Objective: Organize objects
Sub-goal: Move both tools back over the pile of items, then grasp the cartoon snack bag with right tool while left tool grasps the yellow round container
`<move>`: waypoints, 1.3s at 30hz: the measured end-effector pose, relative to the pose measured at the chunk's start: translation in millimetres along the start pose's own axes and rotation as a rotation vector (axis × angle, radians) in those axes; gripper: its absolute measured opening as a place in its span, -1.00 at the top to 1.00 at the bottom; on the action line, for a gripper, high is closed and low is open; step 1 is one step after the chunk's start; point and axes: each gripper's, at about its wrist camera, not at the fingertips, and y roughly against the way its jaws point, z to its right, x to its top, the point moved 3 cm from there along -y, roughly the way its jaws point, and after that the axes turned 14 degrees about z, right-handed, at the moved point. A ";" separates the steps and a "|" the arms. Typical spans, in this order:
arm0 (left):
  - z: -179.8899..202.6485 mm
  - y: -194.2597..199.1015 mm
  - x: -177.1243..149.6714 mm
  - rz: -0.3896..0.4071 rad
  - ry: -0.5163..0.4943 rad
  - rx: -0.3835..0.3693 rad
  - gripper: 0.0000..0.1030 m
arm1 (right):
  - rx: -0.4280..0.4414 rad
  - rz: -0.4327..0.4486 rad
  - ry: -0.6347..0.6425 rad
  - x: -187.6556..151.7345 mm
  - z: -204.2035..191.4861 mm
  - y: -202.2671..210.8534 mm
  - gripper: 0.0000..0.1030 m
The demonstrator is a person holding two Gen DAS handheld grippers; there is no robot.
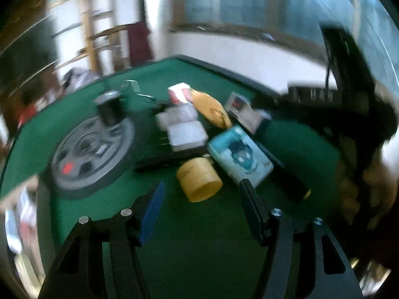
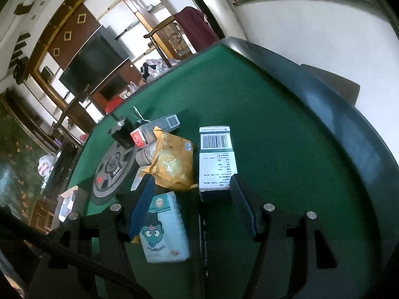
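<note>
A pile of objects lies on the green table (image 1: 199, 236). In the blurred left wrist view my left gripper (image 1: 202, 190) is open and empty, just short of a tan tape roll (image 1: 199, 179) and a light blue cartoon pack (image 1: 240, 155). A yellow snack bag (image 1: 212, 109) and white boxes (image 1: 184, 127) lie behind. In the right wrist view my right gripper (image 2: 192, 185) is open above the blue cartoon pack (image 2: 164, 234), with the yellow snack bag (image 2: 172, 159) and a white barcode box (image 2: 217, 159) just ahead of the fingertips. Neither holds anything.
A grey round disc (image 1: 92, 152) with a black cylinder (image 1: 109, 109) sits left of the pile; it also shows in the right wrist view (image 2: 112, 169). A red-and-white box (image 2: 143, 137) lies behind. The table's dark raised rim (image 2: 349, 129) curves right. A chair and shelves stand beyond.
</note>
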 end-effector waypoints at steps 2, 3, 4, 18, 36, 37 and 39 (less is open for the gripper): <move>2.7 -13.4 -0.2 -0.039 -0.053 -0.036 -0.07 | 0.011 0.001 -0.018 1.0 2.0 -0.6 -0.19; 2.5 -17.3 -0.4 -0.053 -0.069 -0.049 -0.07 | 0.017 0.004 -0.026 2.1 2.8 0.4 -0.19; 3.2 -22.2 0.6 -0.065 -0.080 -0.060 -0.07 | 0.019 0.007 -0.032 2.5 2.8 0.5 -0.19; 2.8 -57.0 1.9 -0.111 -0.102 -0.029 0.20 | -0.006 -0.003 -0.094 0.9 14.5 -5.4 -0.26; -13.2 67.2 -2.9 0.048 0.196 0.097 0.19 | 0.043 -0.023 0.010 -7.1 -6.2 -6.4 -0.26; -17.1 75.6 -4.2 0.057 0.211 0.104 0.19 | 0.054 -0.022 0.031 -8.2 -12.6 -4.2 -0.26; -30.7 86.8 -6.2 0.074 0.245 0.121 0.19 | 0.079 -0.043 0.083 -14.8 -29.1 -1.0 -0.26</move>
